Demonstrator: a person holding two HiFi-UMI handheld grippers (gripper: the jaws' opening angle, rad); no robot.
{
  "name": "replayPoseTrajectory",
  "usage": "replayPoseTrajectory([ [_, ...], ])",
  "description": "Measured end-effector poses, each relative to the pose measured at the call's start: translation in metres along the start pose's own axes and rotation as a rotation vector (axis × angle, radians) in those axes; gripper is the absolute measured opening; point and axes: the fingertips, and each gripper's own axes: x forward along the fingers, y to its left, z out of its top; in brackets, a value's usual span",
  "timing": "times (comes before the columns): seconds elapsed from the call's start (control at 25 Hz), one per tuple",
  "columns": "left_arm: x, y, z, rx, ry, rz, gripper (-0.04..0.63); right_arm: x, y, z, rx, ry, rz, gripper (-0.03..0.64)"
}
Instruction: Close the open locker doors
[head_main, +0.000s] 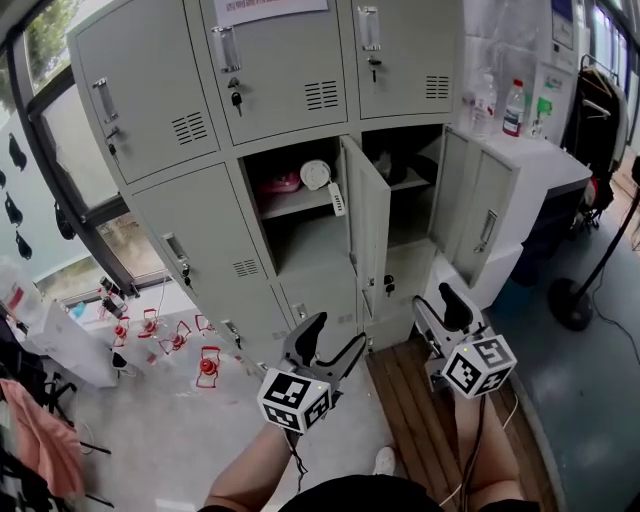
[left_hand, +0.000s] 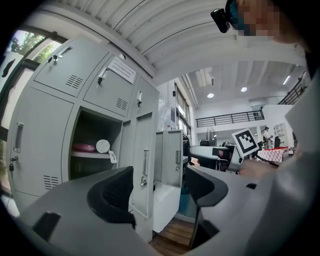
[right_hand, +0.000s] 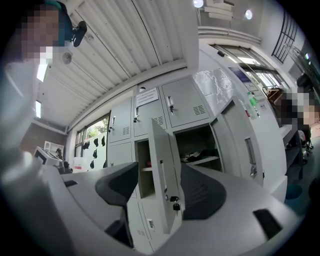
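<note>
Two doors open, neither touched yet

Left gripper (head_main: 325, 348) and right gripper (head_main: 440, 315) hang low in front of the lockers (head_main: 150, 90), both with jaws spread and empty. The middle door (head_main: 367, 225) sticks straight out and the right door (head_main: 470, 215) is swung wide. Looks like the approach step. Next up is probably reaching in and pushing the middle door flat.

no legible text on anything

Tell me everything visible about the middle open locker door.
The door is a tall, pale grey metal panel. It is swung far out from the locker front and stands between the two open compartments. A vertical handle and a lock with hanging keys show on its face. Nothing touches it.
</note>
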Motion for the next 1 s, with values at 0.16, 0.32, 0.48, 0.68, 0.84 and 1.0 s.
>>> replayPoseTrajectory([
  [0.16, 0.031, -0.005, 0.002, 0.008, -0.003, 0.016, 0.336, 0.008, -0.027, 0.004, 0.002, 0.004, 0.025, 0.262],
  [0.32, 0.057, -0.011, 0.008, 0.014, -0.021, 0.038, 0.336, 0.013, -0.052, 0.012, -0.001, 0.004, 0.049, 0.261],
  [0.48, 0.078, -0.015, 0.01, 0.015, -0.033, 0.064, 0.336, 0.015, -0.07, 0.016, -0.006, 0.009, 0.075, 0.261],
  [0.68, 0.099, -0.014, 0.016, 0.016, -0.048, 0.093, 0.334, 0.016, -0.088, 0.02, -0.006, 0.011, 0.089, 0.259],
  [0.84, 0.112, -0.012, 0.016, 0.017, -0.05, 0.098, 0.334, 0.019, -0.097, 0.019, 0.0, 0.011, 0.091, 0.259],
  [1.0, 0.124, -0.004, 0.016, 0.019, -0.05, 0.096, 0.334, 0.027, -0.101, 0.016, 0.006, 0.014, 0.088, 0.259],
])
